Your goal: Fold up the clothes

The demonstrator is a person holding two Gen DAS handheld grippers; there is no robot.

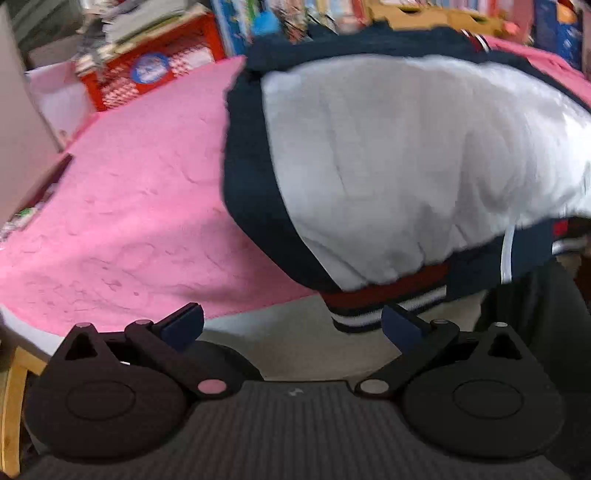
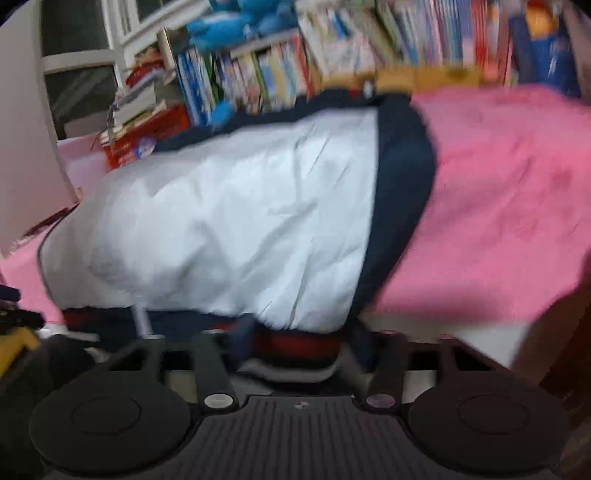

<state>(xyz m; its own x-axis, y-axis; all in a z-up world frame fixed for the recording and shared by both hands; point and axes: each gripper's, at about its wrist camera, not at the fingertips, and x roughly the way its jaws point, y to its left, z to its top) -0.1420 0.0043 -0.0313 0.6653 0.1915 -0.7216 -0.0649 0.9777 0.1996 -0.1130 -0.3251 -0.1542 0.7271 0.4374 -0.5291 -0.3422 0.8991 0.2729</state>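
A navy jacket (image 1: 406, 166) with a white body lies flat on a table covered by a pink cloth (image 1: 129, 203). Its red, white and navy striped hem (image 1: 369, 299) hangs over the near edge. My left gripper (image 1: 291, 325) is open just below that edge, with the hem's corner near its right finger and untouched. In the right wrist view the jacket (image 2: 221, 221) spreads left of the bare pink cloth (image 2: 498, 203). The right gripper (image 2: 301, 343) has its fingers drawn in on the bunched red hem (image 2: 295, 339), though blur softens the contact.
Shelves packed with books (image 2: 369, 44) run along the far side of the table, with a blue plush toy (image 2: 229, 26) on top. A red box (image 1: 147, 74) and stacked books sit at the far left corner. The table's pale edge (image 2: 461, 336) shows below the cloth.
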